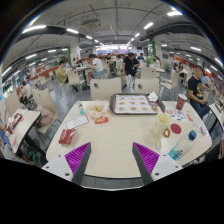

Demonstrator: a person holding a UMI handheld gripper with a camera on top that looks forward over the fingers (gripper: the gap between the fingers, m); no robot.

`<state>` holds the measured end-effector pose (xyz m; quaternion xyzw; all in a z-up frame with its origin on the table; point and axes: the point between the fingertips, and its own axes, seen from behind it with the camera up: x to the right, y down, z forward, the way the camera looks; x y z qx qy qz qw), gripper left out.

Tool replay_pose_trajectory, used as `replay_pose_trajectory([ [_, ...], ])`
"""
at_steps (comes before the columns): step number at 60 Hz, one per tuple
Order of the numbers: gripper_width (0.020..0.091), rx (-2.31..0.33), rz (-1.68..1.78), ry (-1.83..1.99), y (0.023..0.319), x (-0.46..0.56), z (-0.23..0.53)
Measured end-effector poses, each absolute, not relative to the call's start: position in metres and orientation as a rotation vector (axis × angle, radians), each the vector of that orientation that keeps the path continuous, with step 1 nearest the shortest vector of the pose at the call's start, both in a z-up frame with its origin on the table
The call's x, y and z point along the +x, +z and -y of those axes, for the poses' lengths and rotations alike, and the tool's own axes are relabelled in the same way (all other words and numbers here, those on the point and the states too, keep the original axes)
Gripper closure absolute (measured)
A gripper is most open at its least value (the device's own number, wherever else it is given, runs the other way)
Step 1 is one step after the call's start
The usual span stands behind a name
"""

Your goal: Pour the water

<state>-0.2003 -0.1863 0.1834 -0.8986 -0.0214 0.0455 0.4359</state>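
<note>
My gripper [110,160] is open over the near edge of a pale table [112,138], and only bare tabletop lies between its magenta pads [72,158]. Well ahead of the fingers and to the right stands a red cup [181,102] at the table's far side. A yellowish cup or bowl [163,122] sits ahead of the right finger, and a clear bluish container [179,151] lies close beside that finger. What looks like a small clear bottle [82,110] stands ahead to the left. The gripper touches none of them.
A tray [133,103] with several small items lies at the table's far middle. A red object [67,136] and white papers [75,123] lie to the left, and small red and blue pieces [190,132] to the right. Beyond are chairs, more tables and several people [129,66].
</note>
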Motion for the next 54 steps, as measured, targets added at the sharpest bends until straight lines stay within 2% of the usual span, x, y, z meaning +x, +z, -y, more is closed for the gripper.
replay_pose_trajectory([
  [12,0.0277,-2.226,0.06,0.09,0.16,-0.155,0.206],
  [25,0.0274,-2.266,0.024,0.009,0.103,-0.07,0.254],
  [32,0.026,-2.257,-0.048,-0.032,0.082,-0.022,0.265],
  [44,0.026,-2.189,-0.124,-0.106,0.063,0.047,0.23],
  [54,0.0257,-2.122,-0.155,-0.088,0.06,0.075,0.177],
])
